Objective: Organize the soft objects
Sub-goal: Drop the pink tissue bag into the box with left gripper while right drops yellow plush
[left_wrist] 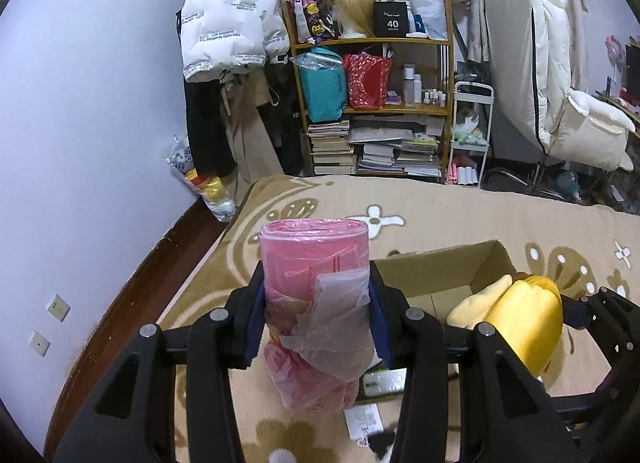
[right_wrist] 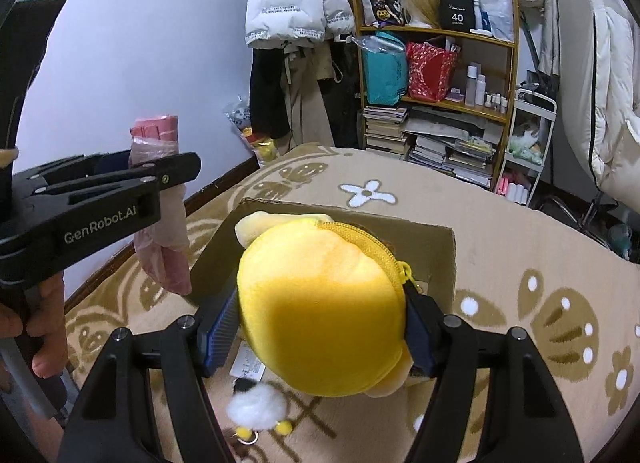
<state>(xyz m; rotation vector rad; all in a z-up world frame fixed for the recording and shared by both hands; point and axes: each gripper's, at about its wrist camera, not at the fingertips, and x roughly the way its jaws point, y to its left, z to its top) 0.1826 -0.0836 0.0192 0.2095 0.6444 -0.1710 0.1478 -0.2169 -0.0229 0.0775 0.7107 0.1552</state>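
Note:
My left gripper [left_wrist: 316, 303] is shut on a pink roll of plastic bags [left_wrist: 316, 259], held upright above the beige carpet; the roll [right_wrist: 154, 131] also shows at the left of the right wrist view, in that gripper [right_wrist: 156, 171]. My right gripper [right_wrist: 320, 327] is shut on a yellow plush pouch [right_wrist: 320, 303] with a zipper, held over an open cardboard box [right_wrist: 436, 259]. In the left wrist view the pouch [left_wrist: 524, 323] hangs at the right, over the box [left_wrist: 440, 267]. A small white pom-pom toy [right_wrist: 256, 407] lies on the carpet below.
A wooden shelf [left_wrist: 372, 103] with books, bags and bottles stands at the back, beside a hanging white puffer jacket [left_wrist: 228, 15] and a white cart [left_wrist: 472, 135]. A white padded chair [left_wrist: 560, 95] is at the right. Paper labels [left_wrist: 364, 419] lie on the flower-patterned carpet [left_wrist: 440, 207].

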